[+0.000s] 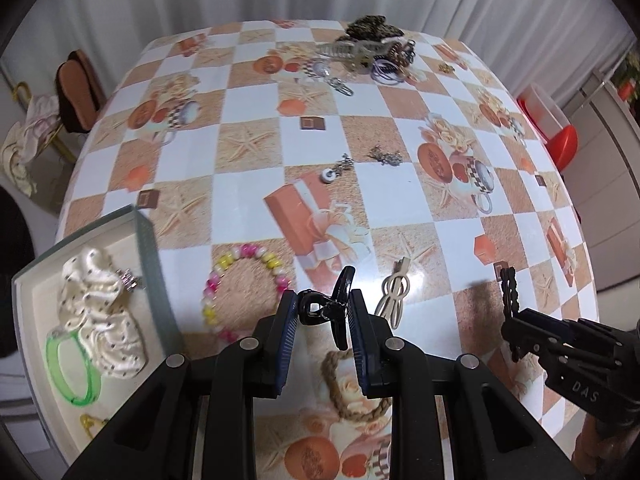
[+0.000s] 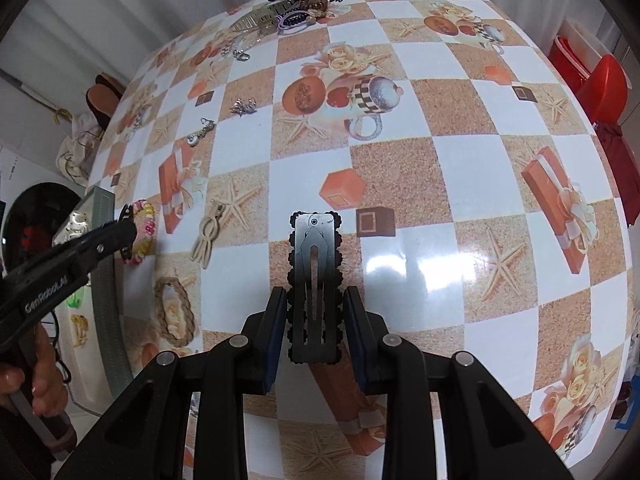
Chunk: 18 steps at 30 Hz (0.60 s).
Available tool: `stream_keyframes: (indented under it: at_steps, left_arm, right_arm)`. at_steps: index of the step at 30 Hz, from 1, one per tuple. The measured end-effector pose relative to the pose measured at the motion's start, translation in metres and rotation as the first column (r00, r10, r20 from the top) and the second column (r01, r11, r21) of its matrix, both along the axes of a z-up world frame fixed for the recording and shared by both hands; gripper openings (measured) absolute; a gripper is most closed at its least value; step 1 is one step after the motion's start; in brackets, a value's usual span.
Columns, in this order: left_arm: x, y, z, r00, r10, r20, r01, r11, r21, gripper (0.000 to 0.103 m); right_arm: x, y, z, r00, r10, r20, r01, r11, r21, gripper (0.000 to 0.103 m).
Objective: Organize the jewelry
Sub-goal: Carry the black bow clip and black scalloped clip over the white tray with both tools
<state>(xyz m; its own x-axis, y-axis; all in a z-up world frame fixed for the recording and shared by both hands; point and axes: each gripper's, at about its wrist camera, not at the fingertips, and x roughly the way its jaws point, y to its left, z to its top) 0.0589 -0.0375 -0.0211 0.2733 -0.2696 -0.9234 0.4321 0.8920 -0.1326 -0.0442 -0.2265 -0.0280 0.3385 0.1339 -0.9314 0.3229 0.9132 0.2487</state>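
Left gripper (image 1: 323, 312) is clamped on a black claw clip (image 1: 332, 306); your pads press its sides and it hangs above the table (image 1: 400, 208), near the front edge. Right gripper (image 2: 316, 312) is clamped on a black scalloped snap clip (image 2: 315, 280), which points forward between the pads, clear of the patterned cloth.

Note the remaining items:
- An open jewelry box (image 1: 146, 248) sits at the table's front left corner. It holds a cream dotted scrunchie (image 1: 100, 308), a green ring-shaped band (image 1: 70, 364) and a small yellow piece whose kind you cannot tell.
- A pink, yellow and white bead bracelet (image 1: 244, 284) lies just beside the box, toward the table's middle.
- A cream hair clip (image 1: 394, 294) lies near the front edge, between your two grippers.
- Two small metal pieces (image 1: 360, 160) lie near the table's centre.
- A heap of hair clips and ties (image 1: 372, 48) lies at the far edge.
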Motion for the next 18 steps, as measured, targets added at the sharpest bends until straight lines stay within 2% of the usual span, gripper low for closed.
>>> stream_keyframes:
  at_steps: [18]
  left_arm:
    - [-0.023,0.075,0.021,0.989,0.147,0.023,-0.147,0.989,-0.013,0.031]
  right_arm:
    - [0.024,0.046,0.03,0.992,0.112,0.057,-0.114,0.993,0.017,0.031]
